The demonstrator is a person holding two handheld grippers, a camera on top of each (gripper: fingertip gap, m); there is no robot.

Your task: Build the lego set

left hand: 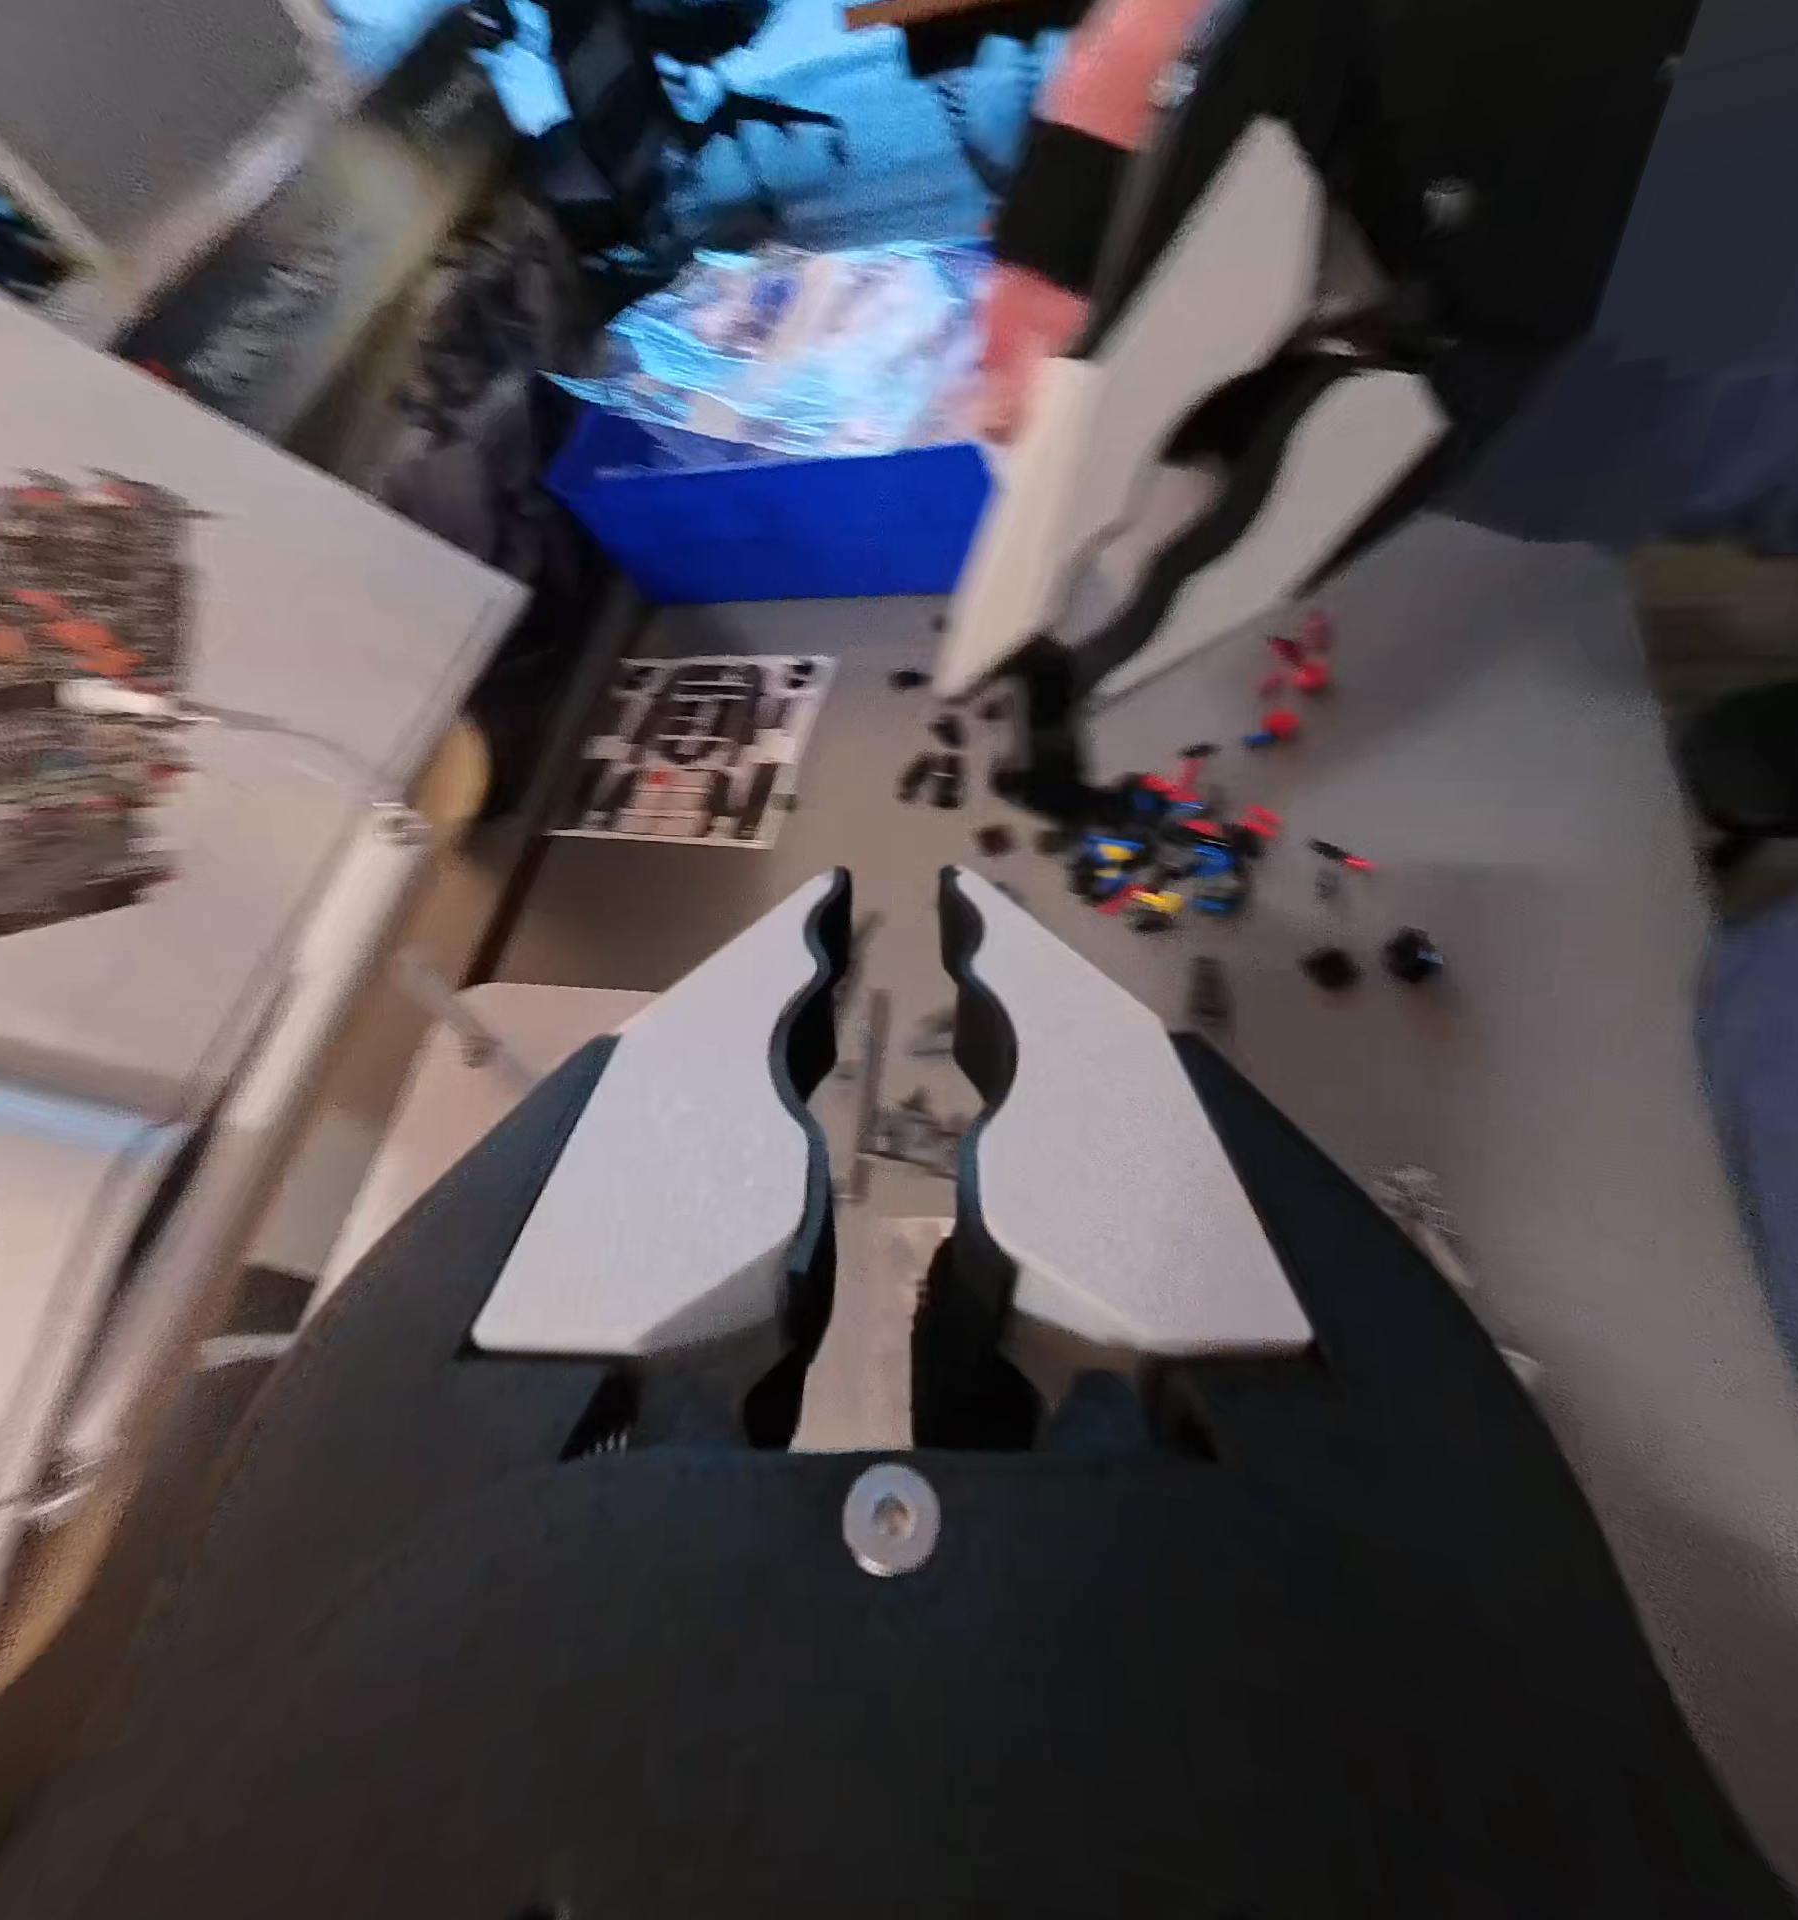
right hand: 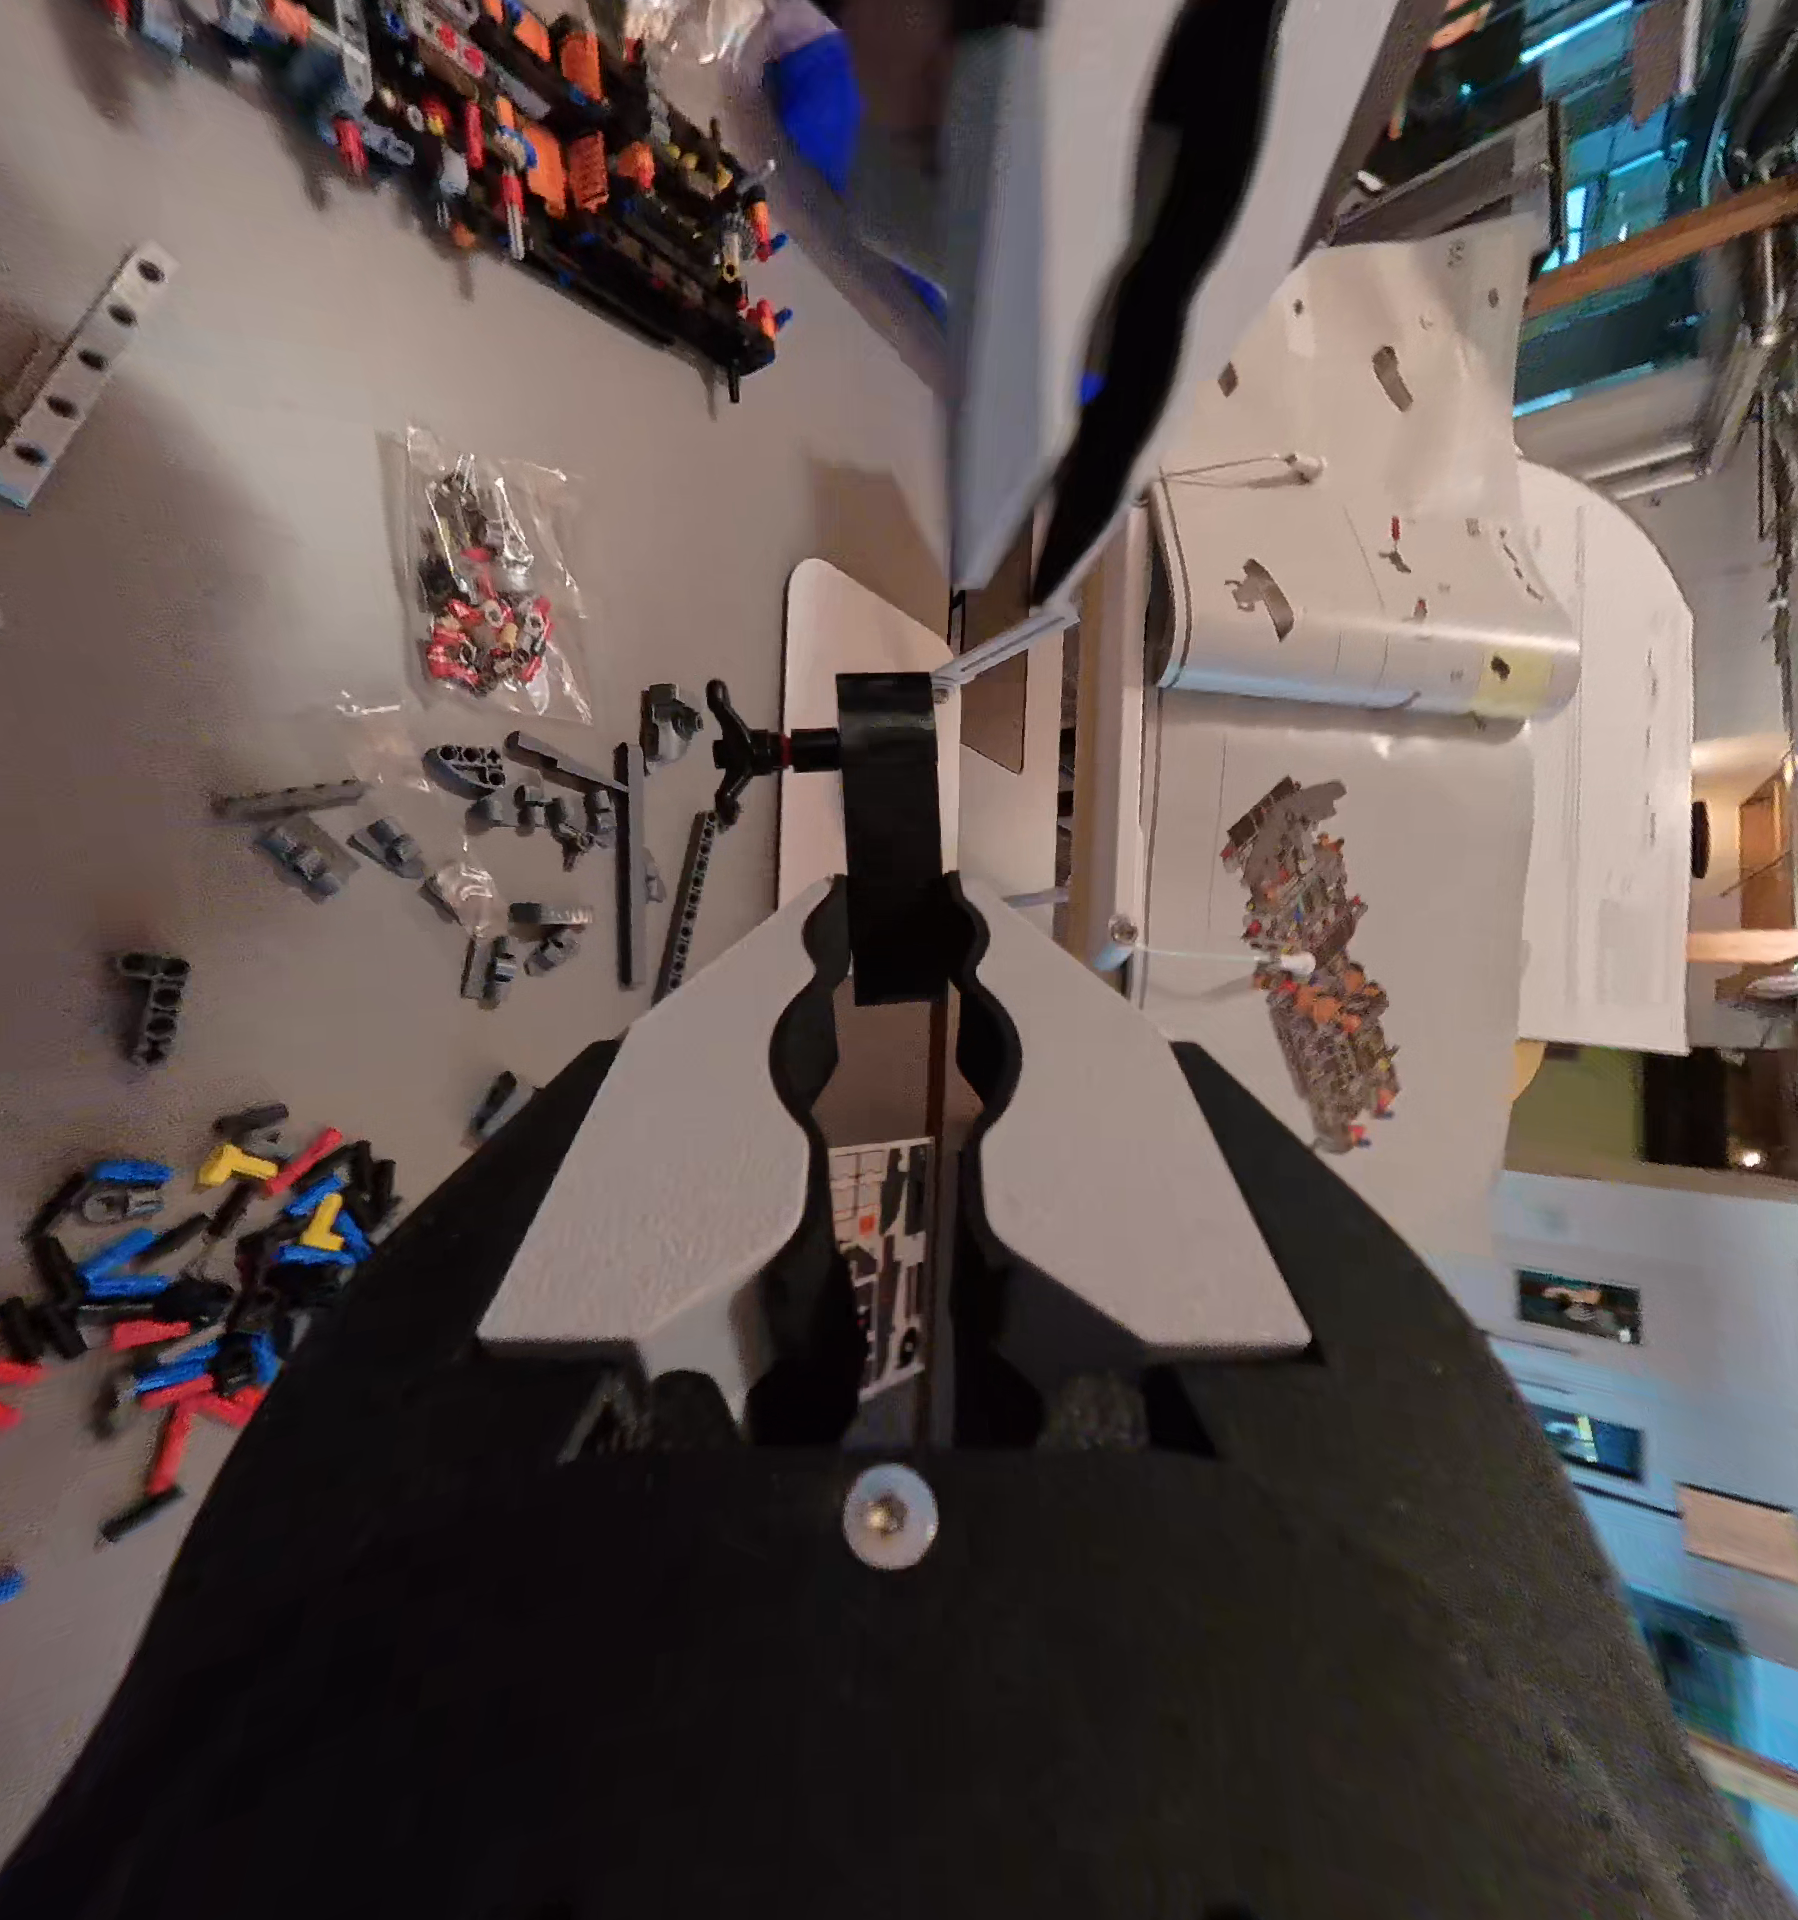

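My right gripper (right hand: 895,894) is shut on a black Lego piece (right hand: 887,790) that sticks out past the fingertips. A short axle with a black connector (right hand: 744,753) projects from the piece's left side. The same gripper shows in the left wrist view (left hand: 1020,665), above the table with the black piece (left hand: 1051,727) hanging from it. My left gripper (left hand: 893,883) has a narrow gap between its tips with nothing in it. It also shows in the right wrist view (right hand: 999,582), blurred, just beyond the black piece. A partly built black and orange model (right hand: 583,156) lies at the far left.
On the grey table (right hand: 251,675) lie a pile of red, blue, black and yellow pins (right hand: 199,1247), grey parts (right hand: 542,831), a clear bag of parts (right hand: 484,582) and a grey beam (right hand: 74,374). An open instruction booklet (right hand: 1342,831), a sticker sheet (left hand: 708,748) and a blue bin (left hand: 781,530) stand nearby. There is about 6 cm between the tips of the two grippers. Both grippers' tips are roughly 25 cm from the grey beam (right hand: 74,374).
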